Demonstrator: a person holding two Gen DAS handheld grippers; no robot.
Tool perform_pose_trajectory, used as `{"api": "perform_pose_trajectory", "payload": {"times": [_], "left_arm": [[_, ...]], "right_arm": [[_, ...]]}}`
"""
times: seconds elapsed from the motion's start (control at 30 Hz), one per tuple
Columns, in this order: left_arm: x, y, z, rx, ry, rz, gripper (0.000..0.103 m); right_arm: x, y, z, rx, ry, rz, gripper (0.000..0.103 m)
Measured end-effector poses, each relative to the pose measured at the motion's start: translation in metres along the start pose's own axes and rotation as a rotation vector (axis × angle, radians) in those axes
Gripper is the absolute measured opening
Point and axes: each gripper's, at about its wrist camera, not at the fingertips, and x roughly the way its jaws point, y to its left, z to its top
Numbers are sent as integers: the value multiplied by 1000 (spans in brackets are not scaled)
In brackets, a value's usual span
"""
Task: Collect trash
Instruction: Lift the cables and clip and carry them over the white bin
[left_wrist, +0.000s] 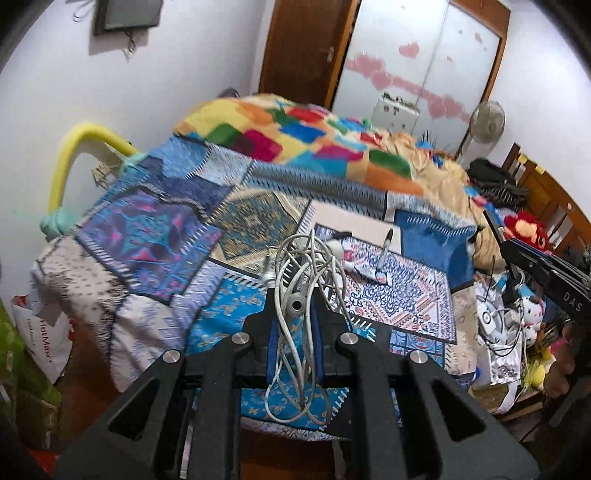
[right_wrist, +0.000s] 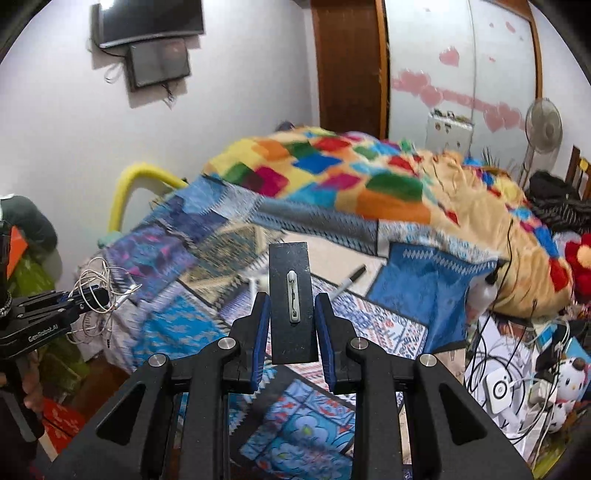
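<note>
We hold two pieces of trash above the bed (left_wrist: 155, 236). Our left gripper (left_wrist: 295, 314) is clenched on a tangle of white cable (left_wrist: 299, 295); loops spill over the fingers and dangle below them, over the near edge of the bed. Our right gripper (right_wrist: 291, 317) grasps a flat black card (right_wrist: 291, 295) with a small white clip on its face; the card stands upright between the blue pads (right_wrist: 261, 325). In the right wrist view the left gripper (right_wrist: 79, 295) shows near the foot corner of the bed, with cable loops (right_wrist: 96, 291) hanging loose.

Judgement: this looks like the carry step, both items lifted off the bed and headed for a bin we cannot see.

To do it well:
- keep both grips firm, no loosening until over the bin
- move the left one smoothly; dangling loops could snag on the bed edge or the right gripper
- keep the card upright, it looks thin and may slip if tilted
- keep the two grippers apart

A marker (left_wrist: 386, 245) and other small bits (left_wrist: 351, 258) remain on the bed, beyond the cable.
</note>
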Motion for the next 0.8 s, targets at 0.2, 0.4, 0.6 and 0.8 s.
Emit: {"api": "perform_pose_trajectory", "payload": {"times": [0.2,0.4,0.6,0.8], "left_arm": [[-55,25,-19,-26,-51,28,15],[-101,62,-45,-70,-75,76,15],[-140,100,-79,-118,-89,139,15],[-165,138,-117,-167,-74,200,15]], "right_arm": [[-35,41,3,-45,-58,44,23],[-58,89,-3,-96,-79,106,23],[-66,137,-17,-142,-66,181,23],[-58,188,-36,-189,-18,260,23]]}}
